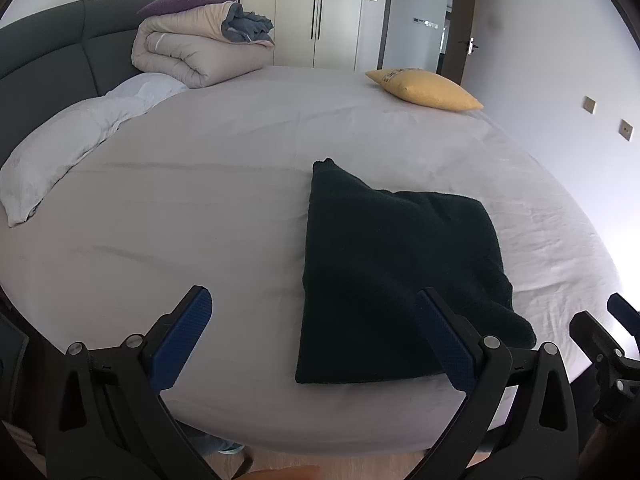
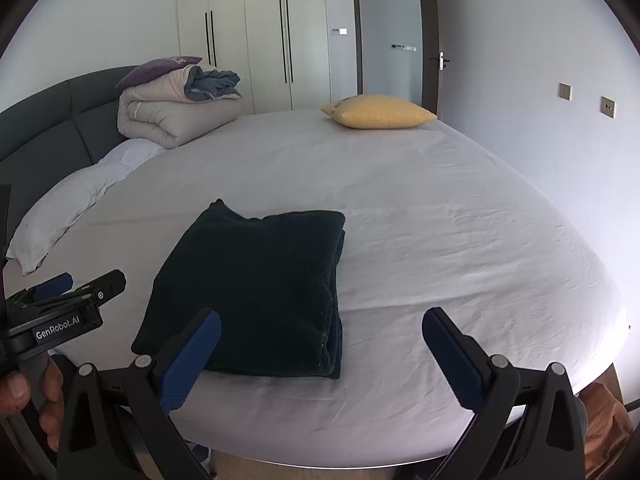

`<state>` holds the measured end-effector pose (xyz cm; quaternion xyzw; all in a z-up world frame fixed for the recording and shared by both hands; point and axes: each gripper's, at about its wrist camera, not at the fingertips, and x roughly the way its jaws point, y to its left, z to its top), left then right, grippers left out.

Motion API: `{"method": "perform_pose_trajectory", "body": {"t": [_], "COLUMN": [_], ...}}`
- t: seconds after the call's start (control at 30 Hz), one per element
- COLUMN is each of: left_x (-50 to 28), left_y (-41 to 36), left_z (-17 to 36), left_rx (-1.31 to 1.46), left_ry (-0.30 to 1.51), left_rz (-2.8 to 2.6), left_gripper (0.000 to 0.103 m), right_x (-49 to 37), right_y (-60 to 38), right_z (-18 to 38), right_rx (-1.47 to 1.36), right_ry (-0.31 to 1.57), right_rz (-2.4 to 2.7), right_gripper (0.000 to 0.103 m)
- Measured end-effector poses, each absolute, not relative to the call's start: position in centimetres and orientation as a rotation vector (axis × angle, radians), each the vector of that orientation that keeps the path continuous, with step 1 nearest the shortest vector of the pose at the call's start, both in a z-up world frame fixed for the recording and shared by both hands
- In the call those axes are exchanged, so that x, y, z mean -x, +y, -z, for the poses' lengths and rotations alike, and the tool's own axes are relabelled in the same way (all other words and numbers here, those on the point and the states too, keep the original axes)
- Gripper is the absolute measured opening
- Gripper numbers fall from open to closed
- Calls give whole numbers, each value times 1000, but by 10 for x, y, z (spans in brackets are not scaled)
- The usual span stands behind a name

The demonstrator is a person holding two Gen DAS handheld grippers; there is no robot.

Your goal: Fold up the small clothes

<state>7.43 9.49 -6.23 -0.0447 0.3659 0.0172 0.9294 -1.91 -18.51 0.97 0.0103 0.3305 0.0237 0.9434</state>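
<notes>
The bed (image 2: 440, 208) takes up nearly the whole room, its pale sheet wrinkled but bare across the middle, so there is plenty of open room beyond the dark garment (image 2: 256, 288) and to its right. That garment lies folded into a thick rectangle near the bed's front edge, layers stacked on its right side. Far behind the garment, a rolled duvet (image 2: 172, 116) sits by the headboard and a yellow cushion (image 2: 380, 112) rests near the far edge, both well clear.

The risk I see is the front edge: the garment sits close to it, and a careless tug toward me could drag it off. The loose stacked layers could also slip apart if only the top one gets pinched.

The left gripper (image 1: 316, 336) and right gripper (image 2: 320, 352) hover just in front of the garment, jaws spread wide, holding nothing.
</notes>
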Motion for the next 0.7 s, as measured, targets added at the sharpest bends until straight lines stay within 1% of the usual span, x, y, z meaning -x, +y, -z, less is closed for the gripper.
{"method": "perform_pose_trajectory", "body": {"t": [0.7], "left_x": [-81], "left_y": [91], "left_z": [79], "left_rx": [88], "left_ry": [780], "left_rz": [-32], "left_gripper": [103], "right_x": [13], "right_y": [-185], "right_z": [0], "right_rx": [-26], "right_ry": [707], "right_rz": [-54], "right_gripper": [103]}}
